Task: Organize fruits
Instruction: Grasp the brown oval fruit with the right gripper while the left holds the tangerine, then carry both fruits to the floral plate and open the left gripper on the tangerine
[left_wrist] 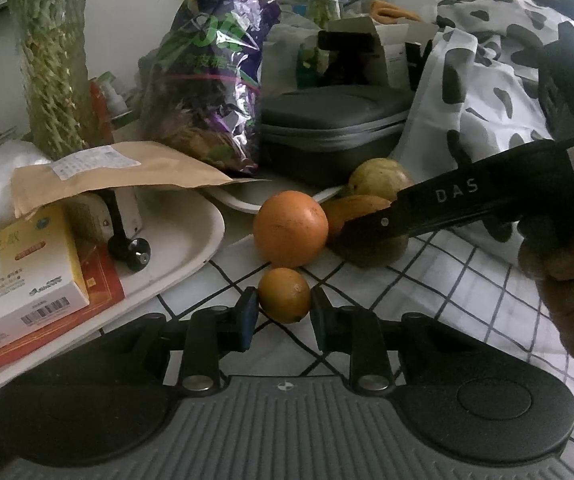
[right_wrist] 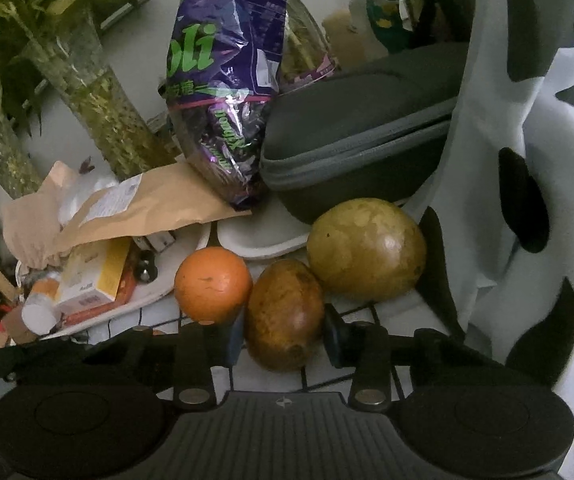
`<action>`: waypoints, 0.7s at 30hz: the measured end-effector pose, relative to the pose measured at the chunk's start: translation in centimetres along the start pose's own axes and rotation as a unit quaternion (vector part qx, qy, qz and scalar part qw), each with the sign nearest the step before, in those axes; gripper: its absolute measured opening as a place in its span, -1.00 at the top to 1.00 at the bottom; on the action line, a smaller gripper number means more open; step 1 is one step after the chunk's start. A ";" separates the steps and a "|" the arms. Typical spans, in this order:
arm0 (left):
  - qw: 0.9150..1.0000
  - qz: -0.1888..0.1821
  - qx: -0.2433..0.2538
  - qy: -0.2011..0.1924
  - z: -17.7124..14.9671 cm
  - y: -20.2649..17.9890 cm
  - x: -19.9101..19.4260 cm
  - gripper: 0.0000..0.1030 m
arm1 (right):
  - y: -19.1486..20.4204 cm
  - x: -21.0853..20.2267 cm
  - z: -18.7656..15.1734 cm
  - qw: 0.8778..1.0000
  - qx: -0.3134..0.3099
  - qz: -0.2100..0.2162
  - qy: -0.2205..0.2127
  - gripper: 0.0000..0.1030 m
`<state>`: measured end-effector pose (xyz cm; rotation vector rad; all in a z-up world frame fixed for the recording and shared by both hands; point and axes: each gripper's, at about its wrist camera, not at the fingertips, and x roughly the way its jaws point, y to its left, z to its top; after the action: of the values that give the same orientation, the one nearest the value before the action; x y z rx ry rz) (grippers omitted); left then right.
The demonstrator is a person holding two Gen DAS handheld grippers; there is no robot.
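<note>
In the left wrist view, my left gripper (left_wrist: pixel 283 312) is shut on a small orange citrus fruit (left_wrist: pixel 283 294) just above the checked cloth. Behind it lie a large orange (left_wrist: pixel 290 229), a brown-orange mango (left_wrist: pixel 351 208) and a yellow-green mango (left_wrist: pixel 379 178). My right gripper reaches in from the right over the mangoes. In the right wrist view, my right gripper (right_wrist: pixel 283 338) has its fingers on both sides of the brown mango (right_wrist: pixel 285 314); whether they press it is unclear. The large orange (right_wrist: pixel 213 282) lies left of it and the yellow-green mango (right_wrist: pixel 367 250) behind.
A white tray (left_wrist: pixel 191 248) at the left holds boxes and a brown envelope (left_wrist: pixel 127 172). A second white dish (right_wrist: pixel 255 240), a purple snack bag (left_wrist: pixel 215 92), a grey zip case (left_wrist: pixel 327 128), glass vases with plants (left_wrist: pixel 55 80) and a spotted cloth (left_wrist: pixel 487 92) crowd the back and right.
</note>
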<state>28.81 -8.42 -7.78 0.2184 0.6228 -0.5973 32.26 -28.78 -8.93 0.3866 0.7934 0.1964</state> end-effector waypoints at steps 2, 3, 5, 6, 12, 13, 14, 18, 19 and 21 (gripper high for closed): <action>1.000 0.000 0.001 -0.001 0.0 -0.1 -0.3 0.47 | 0.3 -0.6 -0.1 1.000 -0.008 0.001 0.000 0.22; 1.000 0.000 0.001 -0.002 0.1 -0.2 -0.6 0.47 | 0.3 -0.9 -0.1 1.000 -0.010 0.002 -0.001 0.22; 1.000 0.000 0.002 -0.003 0.1 -0.4 -1.0 0.47 | 0.6 -1.6 -0.2 1.000 -0.017 0.007 -0.002 0.22; 1.000 0.000 0.003 -0.004 0.1 -0.6 -1.3 0.47 | 0.7 -1.9 -0.2 1.000 -0.021 0.008 -0.002 0.22; 1.000 0.001 0.000 -0.011 0.3 -1.1 -3.1 0.47 | 1.9 -3.2 -0.8 0.999 -0.045 0.014 0.000 0.22; 1.000 0.002 -0.002 -0.012 0.3 -1.2 -3.4 0.47 | 2.0 -3.5 -0.9 0.999 -0.046 0.015 -0.001 0.22; 1.000 0.002 -0.003 -0.013 0.3 -1.2 -3.7 0.47 | 2.2 -3.8 -1.0 0.999 -0.048 0.016 -0.002 0.22; 1.000 0.002 -0.006 -0.018 0.3 -1.7 -4.9 0.47 | 2.7 -5.1 -1.6 0.998 -0.057 0.015 -0.006 0.22; 1.000 0.002 -0.006 -0.020 0.3 -1.8 -5.2 0.47 | 2.8 -5.4 -1.7 0.998 -0.059 0.014 -0.007 0.22; 1.000 0.001 -0.006 -0.021 0.1 -2.2 -5.9 0.47 | 2.9 -6.2 -1.9 0.998 -0.060 0.013 -0.010 0.22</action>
<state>23.74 -7.53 -4.13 0.1944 0.5849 -0.5947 26.52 -27.56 -4.92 0.2843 0.7529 0.2622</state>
